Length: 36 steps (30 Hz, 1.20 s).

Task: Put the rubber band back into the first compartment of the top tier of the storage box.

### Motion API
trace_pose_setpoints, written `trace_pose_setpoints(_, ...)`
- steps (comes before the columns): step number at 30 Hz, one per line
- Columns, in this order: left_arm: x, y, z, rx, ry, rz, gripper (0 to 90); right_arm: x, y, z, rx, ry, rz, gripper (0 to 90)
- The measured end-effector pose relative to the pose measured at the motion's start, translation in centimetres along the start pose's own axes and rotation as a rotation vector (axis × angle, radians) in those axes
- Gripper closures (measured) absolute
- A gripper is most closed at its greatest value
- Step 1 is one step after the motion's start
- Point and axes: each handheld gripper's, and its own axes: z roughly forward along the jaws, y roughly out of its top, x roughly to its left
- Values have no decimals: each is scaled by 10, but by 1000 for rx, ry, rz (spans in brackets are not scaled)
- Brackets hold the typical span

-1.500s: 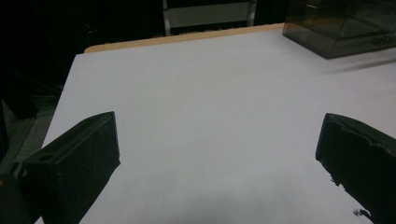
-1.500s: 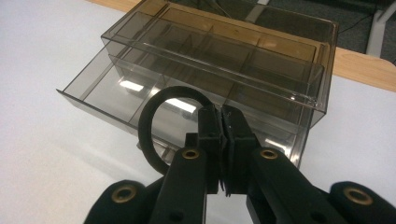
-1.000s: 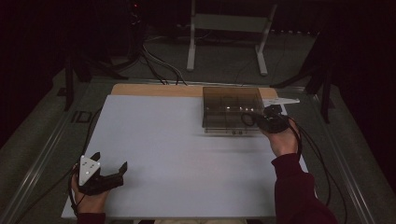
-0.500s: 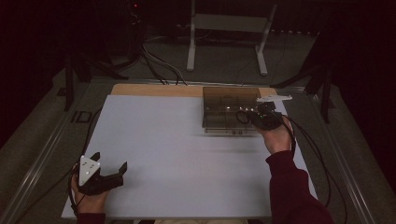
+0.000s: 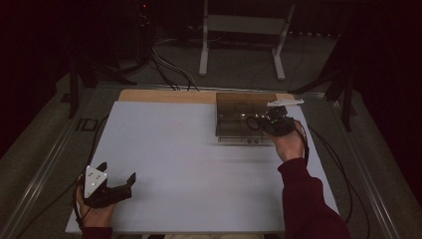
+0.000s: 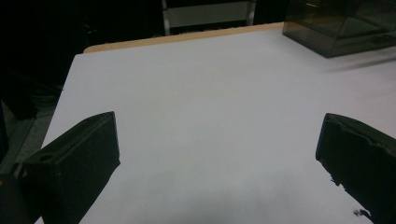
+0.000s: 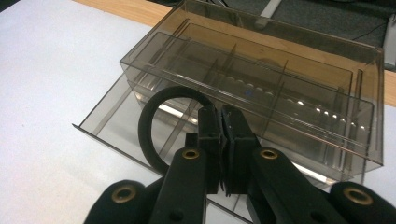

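A smoky clear plastic organizer box (image 5: 238,105) (image 7: 299,60) (image 6: 336,25) stands at the far right of the white table (image 5: 199,164). Its divided drawer (image 7: 109,116) (image 5: 243,140) is pulled out toward me. My right gripper (image 5: 263,122) (image 7: 221,119) hangs over the open drawer, shut on a black rubber ring (image 7: 142,123) (image 5: 249,123) that sticks out to its left. At the near left corner my left gripper (image 5: 118,171) (image 6: 219,140) rests open, with nothing between its jaws.
A wooden strip (image 5: 164,95) runs along the table's far edge. Cables (image 5: 326,149) trail off the right side, and a metal stand (image 5: 239,25) is on the floor beyond. A metal rail (image 5: 45,169) borders the left.
My right gripper has moved a little left with the black ring, over the open drawer. The left gripper has stayed put.
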Motion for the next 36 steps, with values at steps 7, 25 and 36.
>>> trace_pose_setpoints(7,0,0,0,-2,1,-2,6,6,3,6,4,10,-6,880)
trace_pose_setpoints(25,1,-1,0,2,0,-1,5,14,7,17,16,32,-11,880)
trace_pose_setpoints(36,1,-1,0,-2,1,-3,6,23,8,26,27,40,-20,880)
